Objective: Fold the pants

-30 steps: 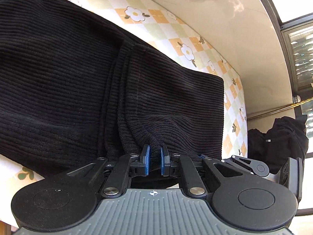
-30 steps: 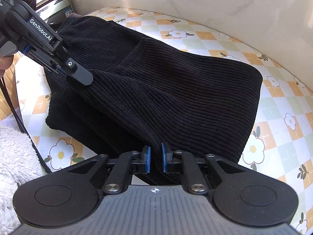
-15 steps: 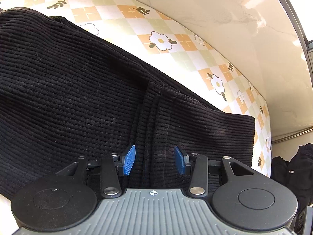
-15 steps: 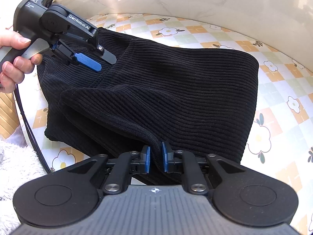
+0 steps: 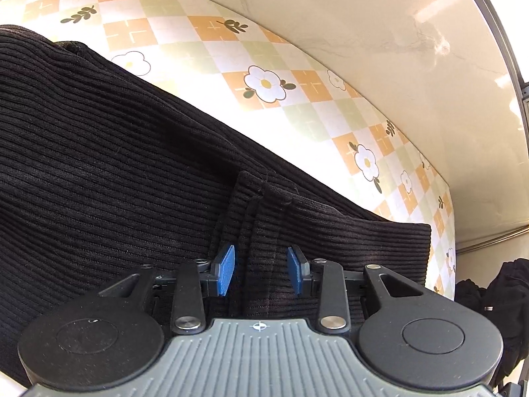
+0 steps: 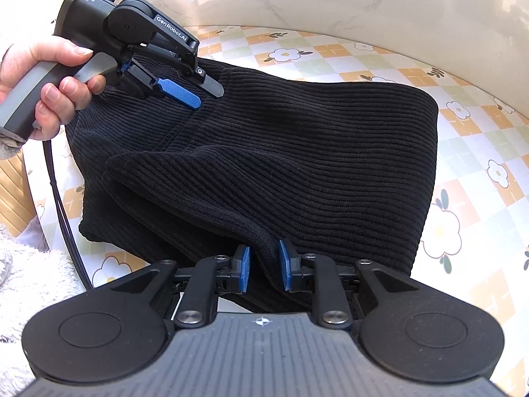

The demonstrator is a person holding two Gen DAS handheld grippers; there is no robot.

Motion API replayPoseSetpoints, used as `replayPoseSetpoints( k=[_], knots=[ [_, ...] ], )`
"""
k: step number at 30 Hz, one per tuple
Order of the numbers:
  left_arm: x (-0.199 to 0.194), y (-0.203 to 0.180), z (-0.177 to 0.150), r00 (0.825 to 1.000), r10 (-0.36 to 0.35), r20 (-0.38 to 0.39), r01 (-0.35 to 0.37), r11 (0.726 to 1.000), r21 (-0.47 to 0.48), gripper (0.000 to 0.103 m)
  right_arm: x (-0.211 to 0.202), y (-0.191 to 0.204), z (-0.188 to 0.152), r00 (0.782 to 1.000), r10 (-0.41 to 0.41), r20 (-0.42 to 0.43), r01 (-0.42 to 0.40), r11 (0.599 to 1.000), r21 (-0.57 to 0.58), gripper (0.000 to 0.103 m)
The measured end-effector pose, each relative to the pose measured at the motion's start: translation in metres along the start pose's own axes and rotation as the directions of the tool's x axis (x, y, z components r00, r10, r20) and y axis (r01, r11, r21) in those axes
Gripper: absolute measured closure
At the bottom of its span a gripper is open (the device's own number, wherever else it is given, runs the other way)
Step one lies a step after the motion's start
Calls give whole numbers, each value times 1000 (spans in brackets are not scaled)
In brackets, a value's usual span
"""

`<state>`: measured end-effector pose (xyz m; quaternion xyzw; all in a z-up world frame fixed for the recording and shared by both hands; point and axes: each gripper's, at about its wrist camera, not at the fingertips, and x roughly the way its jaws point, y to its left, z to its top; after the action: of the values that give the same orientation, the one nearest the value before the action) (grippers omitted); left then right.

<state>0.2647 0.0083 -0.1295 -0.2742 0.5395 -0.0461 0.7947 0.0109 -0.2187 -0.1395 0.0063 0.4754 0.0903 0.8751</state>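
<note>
Black ribbed pants (image 5: 132, 165) lie folded over on a flower-patterned table (image 5: 297, 109). My left gripper (image 5: 261, 269) hovers low over a ridge of stacked hems; its jaws are closing, the ridge lies between them and the pads do not press on it. In the right wrist view the pants (image 6: 297, 152) fill the middle, and the left gripper (image 6: 208, 97) shows at the upper left over their far side, held by a hand (image 6: 49, 76). My right gripper (image 6: 264, 268) is at the near edge. Its jaws are opening, with a fold of the hem loose between the pads.
The table (image 6: 479, 139) runs up to a pale marbled wall (image 5: 363, 33). A dark garment (image 5: 496, 297) sits beyond the table's right end. White fluffy fabric (image 6: 20, 281) and a black cable (image 6: 62, 215) are at the near left.
The left gripper let go of the fabric it pinched, moved across the pants and now straddles the hem ridge. The right gripper's jaws have widened around the near fold; the right hand stayed put.
</note>
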Motion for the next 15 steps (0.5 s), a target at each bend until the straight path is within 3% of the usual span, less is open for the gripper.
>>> replayPoseSetpoints(
  k=[5, 8, 15],
  knots=[
    [8, -1, 7, 999, -44, -28, 44, 999, 9, 68, -1, -6, -2, 1000, 15, 14, -16, 999, 36, 81],
    [6, -4, 6, 998, -58, -25, 58, 998, 24, 76, -1, -5, -2, 1000, 13, 15, -13, 999, 29, 81],
    [15, -9, 4, 1000, -10, -3, 10, 998, 60, 70, -1, -7, -3, 1000, 14, 20, -15, 999, 39, 81]
  ],
)
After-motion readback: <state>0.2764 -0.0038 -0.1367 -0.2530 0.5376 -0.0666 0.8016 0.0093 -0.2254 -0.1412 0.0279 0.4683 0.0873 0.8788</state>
